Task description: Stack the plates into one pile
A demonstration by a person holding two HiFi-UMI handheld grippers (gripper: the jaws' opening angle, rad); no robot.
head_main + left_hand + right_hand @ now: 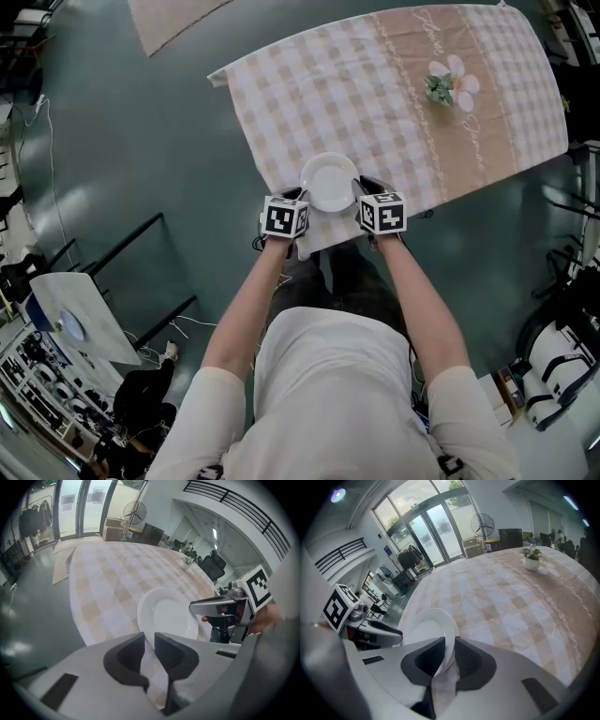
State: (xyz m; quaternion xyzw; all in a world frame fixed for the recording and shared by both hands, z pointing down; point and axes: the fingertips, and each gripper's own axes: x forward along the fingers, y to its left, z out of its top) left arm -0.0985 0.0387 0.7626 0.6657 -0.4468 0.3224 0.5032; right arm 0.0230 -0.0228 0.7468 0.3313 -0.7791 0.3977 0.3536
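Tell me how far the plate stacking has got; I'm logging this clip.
Done, apparently: no loose plates show elsewhere on the tablecloth, only a potted plant. In hand: the left gripper and right gripper each pinch the rim of the white plate at the near edge. Left: probably setting it down and letting go; whether others lie beneath it is unclear.

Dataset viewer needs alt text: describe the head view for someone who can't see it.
From above: a person's arms reach to a white plate at the near edge of a checked tablecloth, with the left tool and right tool at opposite sides of its rim. A small potted plant stands farther back.
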